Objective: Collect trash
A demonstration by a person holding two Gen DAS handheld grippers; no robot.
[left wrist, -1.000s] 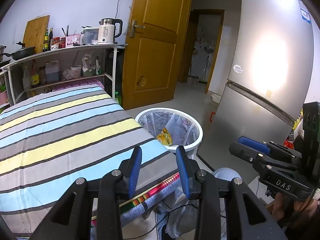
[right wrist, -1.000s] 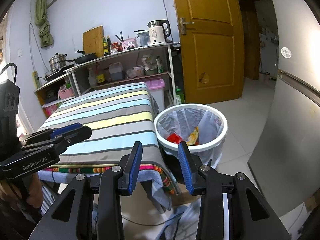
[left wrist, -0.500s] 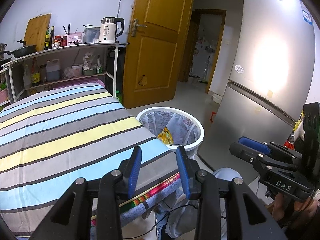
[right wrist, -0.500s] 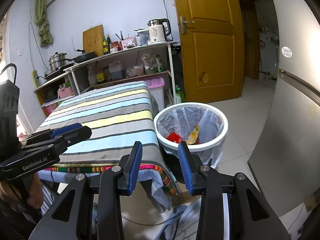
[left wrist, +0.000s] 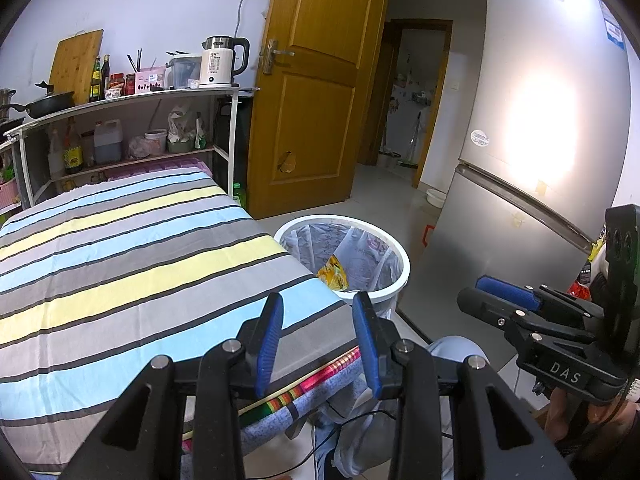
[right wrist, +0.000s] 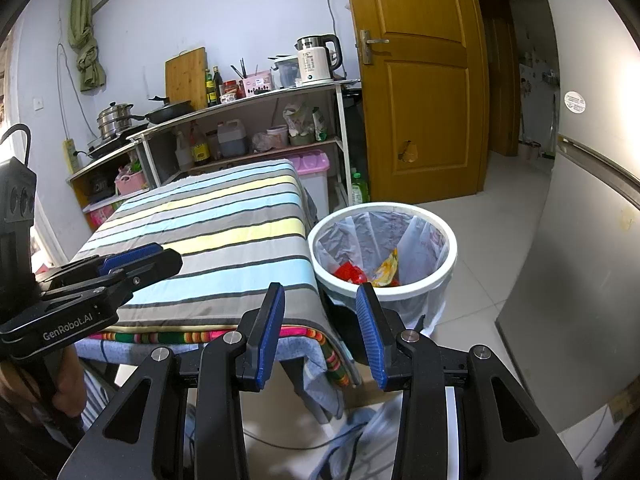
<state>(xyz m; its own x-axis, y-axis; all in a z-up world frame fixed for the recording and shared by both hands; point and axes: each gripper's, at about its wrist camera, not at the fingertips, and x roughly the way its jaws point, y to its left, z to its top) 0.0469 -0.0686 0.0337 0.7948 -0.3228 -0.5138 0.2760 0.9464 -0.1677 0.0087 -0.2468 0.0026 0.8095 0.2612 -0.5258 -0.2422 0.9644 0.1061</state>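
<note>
- Left wrist view: the left gripper (left wrist: 318, 304), black with blue rubber pads, hangs over the near corner of the table with the blue, yellow and grey striped cloth (left wrist: 120, 256); its jaws stand apart with nothing between them.
- Just past that table corner, on the pale tiled floor, stands the round white plastic trash bin (left wrist: 402, 276) lined with a clear bag; a yellow crumpled wrapper (left wrist: 334, 274) lies inside it, against the near wall.
- At the right edge of this view the right gripper (left wrist: 476, 294) shows from the side, held in front of the grey metal fridge (left wrist: 540, 140); from this angle I cannot tell how wide its jaws stand.
- Behind the table a white metal shelf (left wrist: 224, 128) carries a white electric kettle (left wrist: 218, 64), and an orange-brown wooden door (left wrist: 316, 80) stands beside it.
- Right wrist view: the right gripper (right wrist: 320, 304) points toward the gap between the striped table's corner and the white bin (right wrist: 450, 264); its blue pads are spread and grip nothing.
- Inside the bin lie red wrappers (right wrist: 352, 272) and the yellow wrapper (right wrist: 386, 268), touching each other at the bottom.
- At the left edge the left gripper (right wrist: 172, 258) hovers above the cloth's near edge, empty, with a hand (right wrist: 70, 384) around its handle.
</note>
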